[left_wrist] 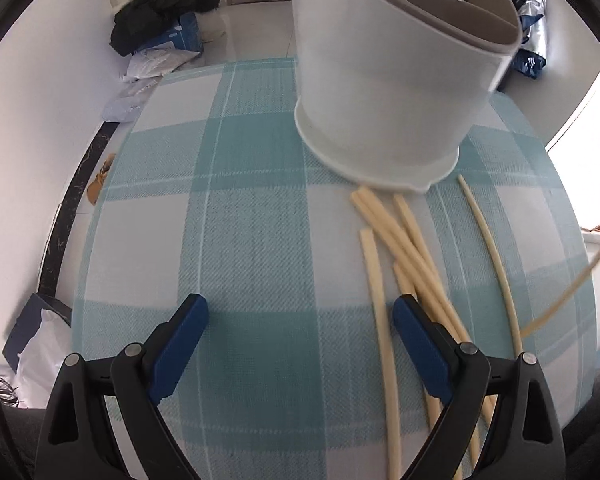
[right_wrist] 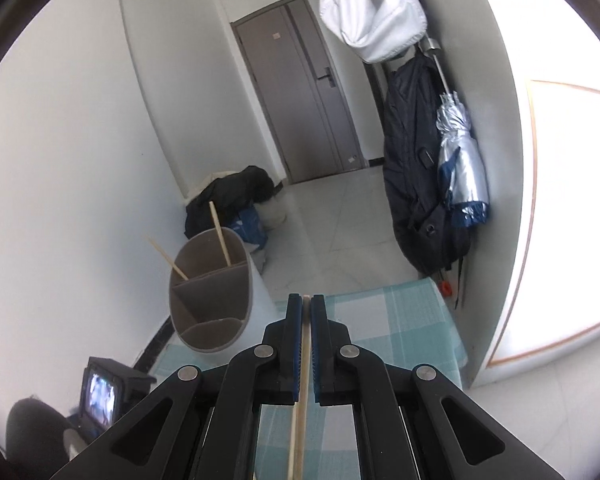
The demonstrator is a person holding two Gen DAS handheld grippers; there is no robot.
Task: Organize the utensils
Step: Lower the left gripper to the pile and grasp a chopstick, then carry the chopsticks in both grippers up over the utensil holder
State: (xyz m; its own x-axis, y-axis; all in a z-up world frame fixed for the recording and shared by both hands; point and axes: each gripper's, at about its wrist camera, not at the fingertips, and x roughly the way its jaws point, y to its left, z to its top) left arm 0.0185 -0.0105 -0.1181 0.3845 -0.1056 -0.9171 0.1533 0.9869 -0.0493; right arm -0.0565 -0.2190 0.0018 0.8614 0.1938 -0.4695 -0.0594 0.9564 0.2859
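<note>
A table covered in a teal and white checked cloth (left_wrist: 260,208) fills most of the left wrist view, and its far edge shows in the right wrist view. Near that far edge stands a pale grey utensil holder (left_wrist: 384,92), round, with brown dividers splitting its inside into compartments. In the right wrist view, 2 chopsticks (right_wrist: 220,236) lean upright in its rear compartment, while the nearer compartments look bare. In front of the holder, toward the table's right edge, lies a loose pile of cream chopsticks (left_wrist: 404,248), about 6, crossing one another flat on the cloth, with 1 lying apart to the right; the exact count is hard to make out because several overlap. The left gripper (left_wrist: 300,320) hangs above the cloth with its blue-padded jaws spread wide and nothing between them, its right finger just over the pile. The right gripper (right_wrist: 306,308) is raised above the table's right side, pointing toward the holder, its jaws pressed together on a single chopstick (right_wrist: 302,400) that runs lengthwise between the pads.
</note>
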